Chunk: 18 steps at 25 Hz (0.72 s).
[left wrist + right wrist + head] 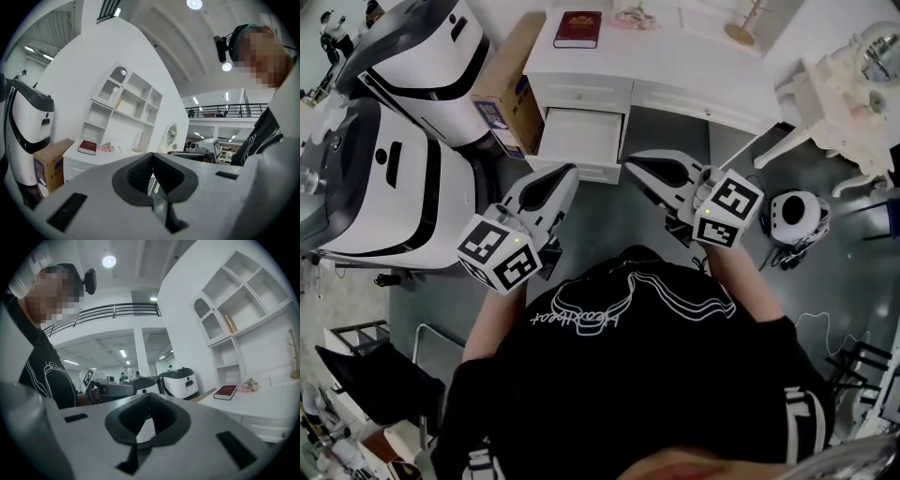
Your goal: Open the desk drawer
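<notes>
The pulled-out white drawer (579,137) is lying ahead of the grey left tool (570,176), farther from the grey right tool (634,169), both squeezing shut on nothing.

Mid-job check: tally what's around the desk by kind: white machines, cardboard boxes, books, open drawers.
white machines: 2
cardboard box: 1
red book: 1
open drawer: 1
Total: 5
</notes>
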{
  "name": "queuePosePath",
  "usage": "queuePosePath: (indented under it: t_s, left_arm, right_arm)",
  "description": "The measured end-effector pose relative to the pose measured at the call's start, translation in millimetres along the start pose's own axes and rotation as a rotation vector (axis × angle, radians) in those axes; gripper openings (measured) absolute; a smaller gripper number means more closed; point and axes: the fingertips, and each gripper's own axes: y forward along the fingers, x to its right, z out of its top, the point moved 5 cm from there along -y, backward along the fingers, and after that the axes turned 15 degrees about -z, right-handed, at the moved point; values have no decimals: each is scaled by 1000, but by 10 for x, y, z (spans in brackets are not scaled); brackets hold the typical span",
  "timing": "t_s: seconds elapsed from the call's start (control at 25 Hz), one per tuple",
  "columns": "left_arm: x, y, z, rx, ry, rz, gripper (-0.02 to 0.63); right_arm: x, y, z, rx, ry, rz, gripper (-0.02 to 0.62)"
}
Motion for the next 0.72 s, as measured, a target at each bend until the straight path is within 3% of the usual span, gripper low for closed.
queuePosePath:
  t_s: [0.32, 0.72]
  left_arm:
    - [58, -13, -9, -13, 11, -16, 5]
    - [-39, 15, 73, -26, 28, -31, 5]
  right_arm:
    - [-80, -8, 67, 30, -16, -11, 5]
    - [71, 52, -76, 3, 56, -66, 5]
